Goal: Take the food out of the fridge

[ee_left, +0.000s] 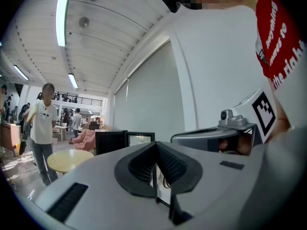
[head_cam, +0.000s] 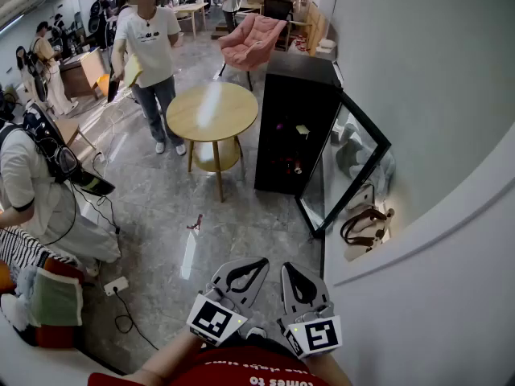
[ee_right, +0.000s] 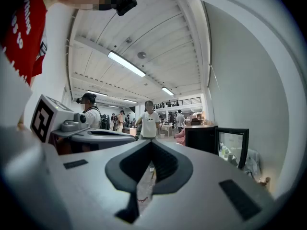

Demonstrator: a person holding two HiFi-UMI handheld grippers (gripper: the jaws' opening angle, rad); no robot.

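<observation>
A black mini fridge (head_cam: 294,127) stands against the right wall, several steps ahead, its glass door (head_cam: 346,167) swung open to the right. Small items (head_cam: 291,166) show dimly on its shelves; I cannot tell what they are. My left gripper (head_cam: 256,262) and right gripper (head_cam: 288,267) are held side by side close to my body at the bottom of the head view, level and far from the fridge. Both are shut with nothing in them. The left gripper view has the shut left gripper (ee_left: 156,147) with the fridge (ee_left: 110,140) beyond. The right gripper view shows the shut right gripper (ee_right: 151,145) and the fridge (ee_right: 199,138).
A round wooden table (head_cam: 212,111) stands just left of the fridge, a pink armchair (head_cam: 251,40) behind it. One person (head_cam: 149,47) stands by the table, another (head_cam: 32,191) crouches at the left. A power strip (head_cam: 115,285) lies on the floor. A brown bag (head_cam: 364,223) sits by the wall.
</observation>
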